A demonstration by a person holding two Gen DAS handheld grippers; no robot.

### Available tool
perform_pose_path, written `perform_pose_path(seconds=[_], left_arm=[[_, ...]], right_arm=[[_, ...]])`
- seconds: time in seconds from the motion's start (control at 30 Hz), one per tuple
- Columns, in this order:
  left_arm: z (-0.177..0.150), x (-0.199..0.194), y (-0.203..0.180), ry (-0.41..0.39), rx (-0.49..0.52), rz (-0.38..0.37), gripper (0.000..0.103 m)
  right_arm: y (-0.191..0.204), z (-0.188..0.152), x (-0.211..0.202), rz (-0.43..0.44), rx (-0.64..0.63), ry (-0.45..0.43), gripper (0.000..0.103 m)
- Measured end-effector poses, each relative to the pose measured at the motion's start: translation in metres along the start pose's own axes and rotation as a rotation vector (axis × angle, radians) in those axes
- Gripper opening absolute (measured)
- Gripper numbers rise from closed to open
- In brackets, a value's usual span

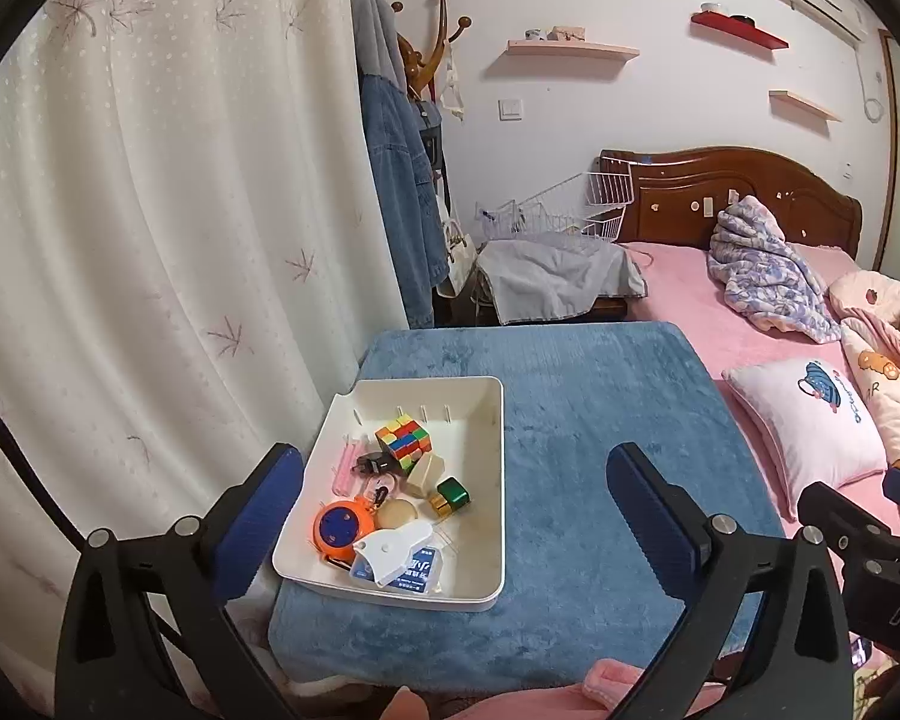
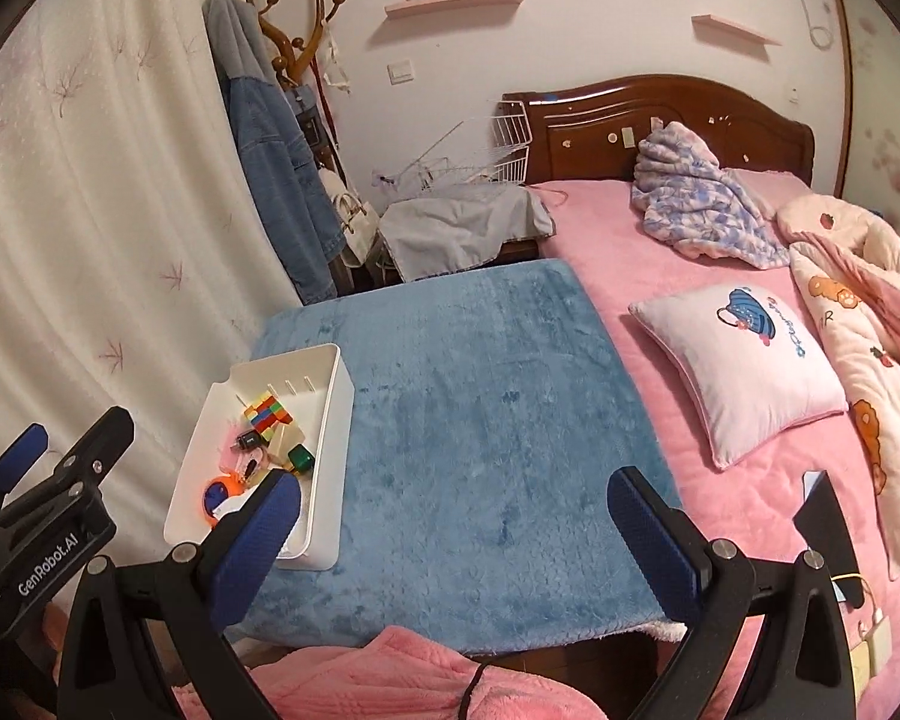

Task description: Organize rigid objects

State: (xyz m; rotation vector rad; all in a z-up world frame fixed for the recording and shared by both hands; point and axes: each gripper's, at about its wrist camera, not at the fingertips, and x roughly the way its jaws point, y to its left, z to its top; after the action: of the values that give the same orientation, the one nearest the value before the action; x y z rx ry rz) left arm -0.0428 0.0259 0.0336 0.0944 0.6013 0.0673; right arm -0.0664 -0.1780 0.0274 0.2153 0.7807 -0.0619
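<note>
I see the small things, among them a cube [image 1: 403, 437], a green block [image 1: 453, 495] and an orange reel [image 1: 342, 527], all lying in the white tray [image 1: 491, 480] on the blue-covered desk [image 1: 600, 420]. My left gripper [image 1: 456, 516] and right gripper [image 2: 453, 531] hover with fingers spread, holding nothing. This fits either sorting finished or unloading ahead; I can't tell which.

Each handheld gripper, the left gripper [image 1: 453, 516] and the right gripper [image 2: 453, 531], has black angular plastic arms, silver round screws at the pivots, and ribbed dark-blue fingertip pads [image 1: 648, 504]. White "GenRobot.AI" lettering marks the left unit's body at nine o'clock in the right wrist view. Pink fleecy clothing [image 2: 384, 678] shows at six o'clock.
</note>
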Motion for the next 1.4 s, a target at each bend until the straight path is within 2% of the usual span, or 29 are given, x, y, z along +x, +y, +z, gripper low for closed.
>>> perform_pose_path(seconds=[0.4, 1.4], left_arm=[[-0.001, -0.007, -0.001, -0.024, -0.009, -0.003, 0.102], [-0.003, -0.005, -0.004, 0.037, 0.002, -0.026, 0.102]], right_arm=[[0.003, -0.003, -0.008, -0.005, -0.010, -0.010, 0.103], [0.003, -0.006, -0.004, -0.006, -0.032, 0.052, 0.103]])
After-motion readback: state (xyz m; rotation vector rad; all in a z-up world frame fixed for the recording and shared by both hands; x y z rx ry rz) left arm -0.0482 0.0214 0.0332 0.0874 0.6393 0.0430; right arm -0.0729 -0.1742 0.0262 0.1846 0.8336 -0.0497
